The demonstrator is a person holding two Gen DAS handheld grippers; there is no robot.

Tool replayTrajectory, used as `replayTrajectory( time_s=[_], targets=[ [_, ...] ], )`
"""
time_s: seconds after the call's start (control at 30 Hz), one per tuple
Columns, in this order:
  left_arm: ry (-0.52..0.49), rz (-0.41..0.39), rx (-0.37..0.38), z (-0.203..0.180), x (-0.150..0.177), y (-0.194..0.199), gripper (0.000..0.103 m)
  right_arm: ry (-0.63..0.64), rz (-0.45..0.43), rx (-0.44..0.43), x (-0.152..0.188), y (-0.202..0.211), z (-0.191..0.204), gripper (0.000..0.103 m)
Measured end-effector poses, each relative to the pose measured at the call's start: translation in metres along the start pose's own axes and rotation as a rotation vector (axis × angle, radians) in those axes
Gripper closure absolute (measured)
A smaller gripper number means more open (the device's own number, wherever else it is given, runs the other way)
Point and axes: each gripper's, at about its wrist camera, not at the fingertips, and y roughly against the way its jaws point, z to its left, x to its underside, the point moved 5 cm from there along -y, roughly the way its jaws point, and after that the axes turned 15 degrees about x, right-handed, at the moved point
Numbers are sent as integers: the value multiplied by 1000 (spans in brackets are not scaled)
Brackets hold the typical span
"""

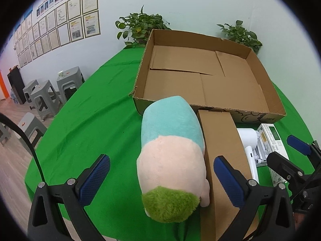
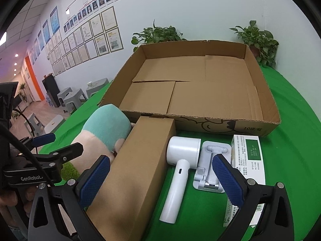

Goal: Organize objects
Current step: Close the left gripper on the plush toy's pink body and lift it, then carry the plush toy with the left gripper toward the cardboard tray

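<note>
A plush toy (image 1: 172,152) with teal, pink and green parts lies on the green cloth before a big open cardboard tray (image 1: 276,111), which is empty. My left gripper (image 1: 161,177) is open and straddles the plush; it also shows in the right wrist view (image 2: 58,142). A long brown box (image 2: 138,168) lies beside the plush. A white hair dryer (image 2: 180,166), a white stand (image 2: 212,166) and a white-green carton (image 2: 248,160) lie to its right. My right gripper (image 2: 160,180) is open above the brown box and the dryer.
The table is round with a green cloth (image 1: 90,120). Two potted plants (image 2: 158,36) stand behind the tray against the wall. Grey stools (image 1: 44,96) stand on the floor to the left.
</note>
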Motion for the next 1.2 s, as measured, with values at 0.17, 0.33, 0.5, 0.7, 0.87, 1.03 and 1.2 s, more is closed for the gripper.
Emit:
replayTrajectory(
  time_s=[0.17,0.33,0.5,0.7,0.87,1.03,1.2],
  targets=[
    [22,12,37,4,3,-2,0,24,-4,-23,-4,-2,11,0],
    [58,32,111,9,5,-5,0,54,-29,-98,-10,4,18,0],
    [174,125,232,24,19,-33,2,122,-70,-245,-22,14,39,0],
    [232,156,373,26,37,-49,22,166,-12,-436,-46,-3,76,0],
    [224,123,392,31,39,-40,35,180,122,-521,-58,-40,110,0],
    [223,101,346,50,44,-20,38,143,236,-585,-60,-62,136,0],
    [199,98,290,60,54,-6,38,190,321,-630,-57,-78,176,0]
  ],
)
